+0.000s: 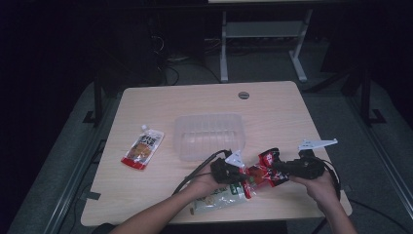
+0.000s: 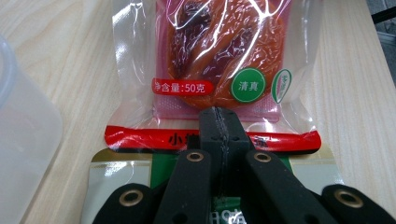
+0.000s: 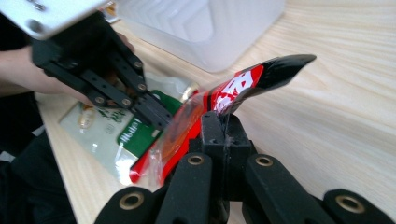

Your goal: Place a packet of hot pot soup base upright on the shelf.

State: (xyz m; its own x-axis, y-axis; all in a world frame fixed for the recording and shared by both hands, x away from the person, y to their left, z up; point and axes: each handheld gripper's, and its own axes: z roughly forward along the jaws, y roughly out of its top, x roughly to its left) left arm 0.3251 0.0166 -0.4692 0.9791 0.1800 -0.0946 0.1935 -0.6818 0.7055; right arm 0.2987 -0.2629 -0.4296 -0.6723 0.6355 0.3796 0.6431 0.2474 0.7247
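Note:
A red and clear snack packet (image 1: 260, 173) hangs just above the table's front edge, stretched between both grippers. My left gripper (image 1: 238, 171) is shut on one end; in the left gripper view its jaws (image 2: 219, 116) pinch the packet (image 2: 219, 51) at its red strip. My right gripper (image 1: 280, 170) is shut on the opposite end. In the right gripper view the jaws (image 3: 219, 123) clamp the packet (image 3: 243, 86), whose red and black corner curls upward. The left gripper (image 3: 159, 119) shows beyond it.
A green and white packet (image 1: 219, 197) lies flat under the left gripper. A clear plastic container (image 1: 209, 135) stands mid-table just behind the grippers. An orange sauce pouch (image 1: 142, 147) lies at the left. The wooden table (image 1: 195, 102) ends close in front.

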